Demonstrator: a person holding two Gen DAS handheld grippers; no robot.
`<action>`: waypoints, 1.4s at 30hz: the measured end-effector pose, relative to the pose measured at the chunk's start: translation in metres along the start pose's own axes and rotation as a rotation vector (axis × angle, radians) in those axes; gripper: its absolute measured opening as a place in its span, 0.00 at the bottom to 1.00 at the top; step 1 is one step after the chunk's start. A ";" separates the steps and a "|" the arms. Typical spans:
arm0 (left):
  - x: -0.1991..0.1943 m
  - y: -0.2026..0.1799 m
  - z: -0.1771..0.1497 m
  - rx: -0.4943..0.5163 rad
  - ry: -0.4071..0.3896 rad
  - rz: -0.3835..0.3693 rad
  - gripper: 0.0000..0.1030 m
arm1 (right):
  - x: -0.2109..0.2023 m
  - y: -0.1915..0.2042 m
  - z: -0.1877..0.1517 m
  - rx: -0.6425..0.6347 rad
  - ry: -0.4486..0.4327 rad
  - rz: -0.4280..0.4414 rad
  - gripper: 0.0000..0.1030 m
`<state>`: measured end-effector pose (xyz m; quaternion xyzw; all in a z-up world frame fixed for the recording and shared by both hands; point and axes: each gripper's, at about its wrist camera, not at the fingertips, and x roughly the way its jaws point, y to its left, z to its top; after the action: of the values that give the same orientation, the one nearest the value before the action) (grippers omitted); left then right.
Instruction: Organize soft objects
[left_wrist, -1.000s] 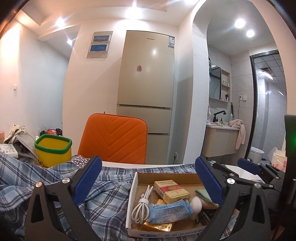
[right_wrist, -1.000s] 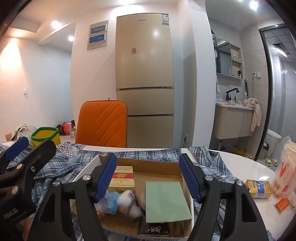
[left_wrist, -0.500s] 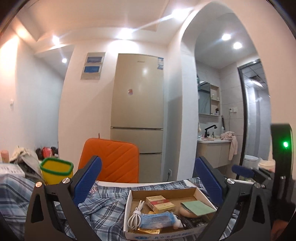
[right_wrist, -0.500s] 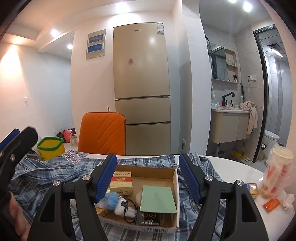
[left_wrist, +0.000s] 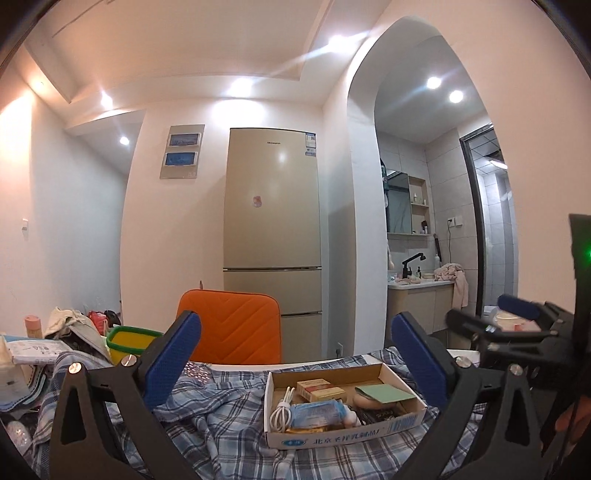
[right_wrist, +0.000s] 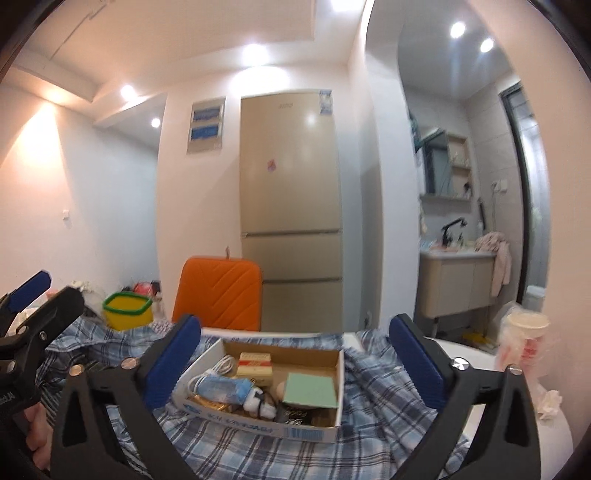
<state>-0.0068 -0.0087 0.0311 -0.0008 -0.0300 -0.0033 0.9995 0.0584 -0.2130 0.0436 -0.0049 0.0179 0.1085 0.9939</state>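
A blue plaid shirt (left_wrist: 229, 417) lies crumpled over the table; it also shows in the right wrist view (right_wrist: 376, 391). An open cardboard box (left_wrist: 343, 430) sits on it, holding a white cable, a cigarette pack, a blue tissue pack (left_wrist: 317, 408) and a green card (right_wrist: 312, 389). The box shows in the right wrist view (right_wrist: 258, 424) too. My left gripper (left_wrist: 295, 354) is open and empty, held above and behind the box. My right gripper (right_wrist: 295, 350) is open and empty, also above the box.
An orange chair (left_wrist: 232, 328) stands behind the table, with a fridge (left_wrist: 271, 236) beyond. A yellow bin with a green rim (left_wrist: 129, 341) sits at the left among clutter. A bagged paper cup (right_wrist: 524, 343) stands on the white table at the right.
Both grippers have lifted and pulled back from the box, which now looks smaller and lower in both views. Both stay open.
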 end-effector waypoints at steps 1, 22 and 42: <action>-0.001 0.001 -0.001 -0.001 0.007 -0.004 1.00 | -0.005 -0.001 0.001 0.000 -0.014 -0.005 1.00; -0.008 0.003 -0.027 -0.015 0.076 -0.011 1.00 | -0.024 0.015 -0.034 -0.079 -0.027 -0.013 1.00; -0.005 0.004 -0.027 -0.009 0.083 0.031 1.00 | -0.033 0.016 -0.033 -0.085 -0.073 -0.048 1.00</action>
<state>-0.0103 -0.0051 0.0035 -0.0054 0.0113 0.0121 0.9998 0.0214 -0.2053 0.0117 -0.0435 -0.0231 0.0854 0.9951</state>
